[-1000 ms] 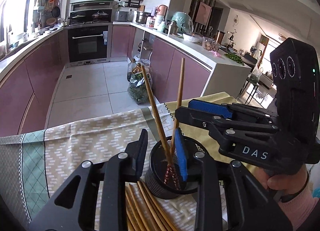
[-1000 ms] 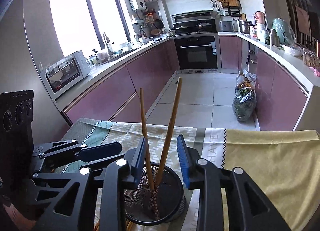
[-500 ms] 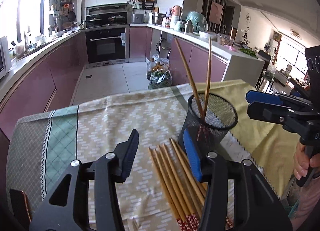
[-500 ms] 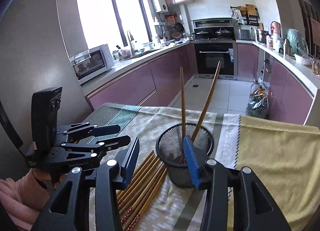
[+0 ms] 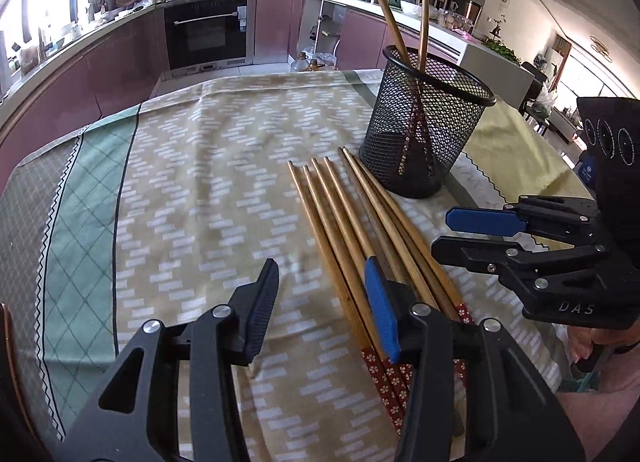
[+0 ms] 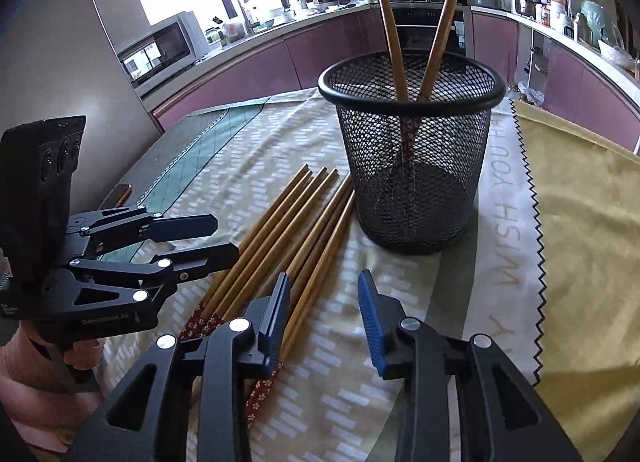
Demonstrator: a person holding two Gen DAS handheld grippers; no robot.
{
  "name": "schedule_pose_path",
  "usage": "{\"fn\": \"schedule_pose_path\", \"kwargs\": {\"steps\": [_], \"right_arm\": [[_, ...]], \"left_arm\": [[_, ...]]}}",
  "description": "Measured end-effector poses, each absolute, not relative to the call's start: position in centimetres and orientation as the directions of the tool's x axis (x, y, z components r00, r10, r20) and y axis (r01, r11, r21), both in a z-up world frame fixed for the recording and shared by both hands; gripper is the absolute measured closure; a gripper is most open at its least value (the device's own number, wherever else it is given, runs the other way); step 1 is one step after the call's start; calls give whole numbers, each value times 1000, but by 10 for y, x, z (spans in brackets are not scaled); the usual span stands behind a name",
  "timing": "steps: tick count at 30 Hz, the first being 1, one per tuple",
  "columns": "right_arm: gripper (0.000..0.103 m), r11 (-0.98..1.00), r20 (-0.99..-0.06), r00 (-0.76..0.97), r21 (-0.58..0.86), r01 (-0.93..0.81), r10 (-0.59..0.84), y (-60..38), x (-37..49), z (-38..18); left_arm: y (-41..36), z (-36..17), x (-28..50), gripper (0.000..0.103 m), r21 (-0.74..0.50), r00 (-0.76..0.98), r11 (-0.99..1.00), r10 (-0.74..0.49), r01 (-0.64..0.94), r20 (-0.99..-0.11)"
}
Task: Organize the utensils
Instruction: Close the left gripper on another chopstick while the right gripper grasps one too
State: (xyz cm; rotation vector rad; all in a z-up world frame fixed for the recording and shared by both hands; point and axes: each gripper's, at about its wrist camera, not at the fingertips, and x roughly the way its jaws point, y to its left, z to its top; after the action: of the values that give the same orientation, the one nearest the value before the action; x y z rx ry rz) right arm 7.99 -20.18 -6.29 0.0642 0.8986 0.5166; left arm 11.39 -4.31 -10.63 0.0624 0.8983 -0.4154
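Observation:
A black mesh cup (image 5: pixel 426 130) (image 6: pixel 414 150) stands on the tablecloth with two wooden chopsticks (image 5: pixel 394 24) (image 6: pixel 416 22) leaning in it. Several more chopsticks (image 5: pixel 360 222) (image 6: pixel 280 230) lie side by side on the cloth in front of the cup. My left gripper (image 5: pixel 322 310) is open and empty, low over the handle ends of the lying chopsticks. My right gripper (image 6: pixel 324 322) is open and empty, just right of the lying chopsticks; it also shows in the left wrist view (image 5: pixel 468 234). The left gripper shows in the right wrist view (image 6: pixel 216 238).
A patterned tablecloth (image 5: pixel 192 190) covers the table, with a yellow section (image 6: pixel 580 222) to the right of the cup. A phone-like object (image 6: pixel 120 194) lies near the table's left edge. Kitchen counters and an oven (image 5: pixel 208 32) lie beyond.
Both grippers have pulled back and down from the cup, empty and open. They now hover low over the cloth near the lying chopsticks. The two chopsticks stay in the cup.

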Motion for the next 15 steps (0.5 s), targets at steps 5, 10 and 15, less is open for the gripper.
{"fn": "schedule_pose_path", "kwargs": {"steps": [5, 10, 15], "right_arm": [[73, 883, -740, 507, 259, -392, 442, -200, 78, -70], [73, 888, -745, 511, 239, -394, 428, -197, 75, -72], [74, 892, -752, 512, 225, -393, 415, -190, 78, -72]], "left_arm": [[-44, -112, 115, 64, -123, 535, 919, -323, 375, -780], [-43, -111, 116, 67, -133, 527, 916, -332, 379, -782], [-42, -110, 117, 71, -139, 521, 914, -337, 381, -784]]}}
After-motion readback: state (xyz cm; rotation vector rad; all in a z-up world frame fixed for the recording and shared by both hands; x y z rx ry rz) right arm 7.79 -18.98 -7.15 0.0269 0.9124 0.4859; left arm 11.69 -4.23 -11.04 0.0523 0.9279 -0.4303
